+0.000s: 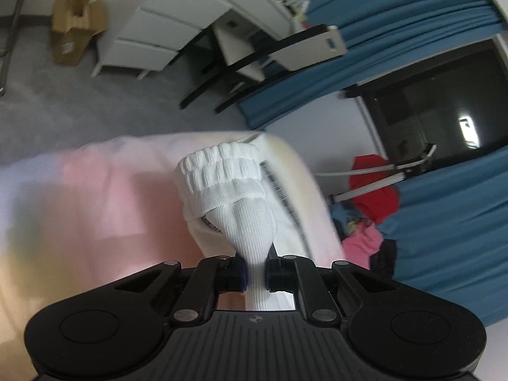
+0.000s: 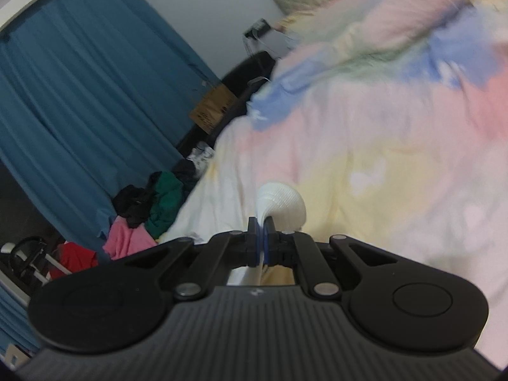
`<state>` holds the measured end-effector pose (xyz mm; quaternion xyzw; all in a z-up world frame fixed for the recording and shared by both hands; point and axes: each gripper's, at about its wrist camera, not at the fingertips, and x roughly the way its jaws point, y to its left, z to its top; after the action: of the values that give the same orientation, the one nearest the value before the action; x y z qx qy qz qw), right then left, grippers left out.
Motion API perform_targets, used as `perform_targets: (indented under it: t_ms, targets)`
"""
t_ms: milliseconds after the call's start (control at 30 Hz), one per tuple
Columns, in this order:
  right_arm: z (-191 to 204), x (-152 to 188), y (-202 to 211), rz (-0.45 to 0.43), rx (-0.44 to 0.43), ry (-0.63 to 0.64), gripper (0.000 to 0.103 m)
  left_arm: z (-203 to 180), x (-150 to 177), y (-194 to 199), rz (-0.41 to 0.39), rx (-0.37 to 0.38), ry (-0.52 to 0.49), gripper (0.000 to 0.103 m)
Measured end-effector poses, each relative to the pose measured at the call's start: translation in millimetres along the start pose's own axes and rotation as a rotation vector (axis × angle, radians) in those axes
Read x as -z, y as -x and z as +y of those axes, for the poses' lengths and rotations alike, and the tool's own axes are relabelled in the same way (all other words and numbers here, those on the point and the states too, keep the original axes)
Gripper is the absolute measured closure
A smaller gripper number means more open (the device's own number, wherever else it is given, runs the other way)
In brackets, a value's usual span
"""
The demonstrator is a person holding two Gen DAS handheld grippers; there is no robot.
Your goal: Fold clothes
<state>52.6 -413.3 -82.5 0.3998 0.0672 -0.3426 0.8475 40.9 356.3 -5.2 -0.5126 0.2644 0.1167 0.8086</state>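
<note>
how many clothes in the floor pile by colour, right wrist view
black: 1
green: 1
pink: 1
red: 1
total: 4 colours showing in the pile; more may be hidden underneath

Two grippers: left point(image 1: 255, 273), right point(image 2: 261, 243). One white sock point(image 1: 222, 177) in the left view, one piece of white knit point(image 2: 282, 203) in the right; whether one garment or two, cannot tell. One pastel bedspread point(image 2: 381, 127). One cardboard box point(image 1: 74, 25) on the floor, another point(image 2: 214, 108) by the bed. One white drawer unit point(image 1: 165, 22). One chair point(image 1: 285, 50). One heap of clothes point(image 2: 143, 219).
</note>
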Motion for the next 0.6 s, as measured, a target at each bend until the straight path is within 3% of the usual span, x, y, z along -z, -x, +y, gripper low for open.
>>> perform_targets:
  t_ms: [133,300,433,600]
  targets:
    - [45.9,-15.6,-31.1,-0.03,-0.025,0.064,0.098,-39.4,-23.5,-40.6,0.0,0.009,-0.017,0.093]
    - [128.7,-17.0,-109.7,-0.041,-0.048,0.182,0.098,-90.6,-53.6,-123.8,-0.044,-0.002,-0.062,0.093]
    - [184.4,7.7,-192.0,-0.058,-0.017,0.308,0.098,-115.2,-65.1,-222.5,-0.047,-0.064,-0.084,0.092]
    - [207.3,56.3,-289.5,0.008,0.056,0.398,0.098,-119.9,-73.4,-335.2,0.005,-0.195,-0.113,0.092]
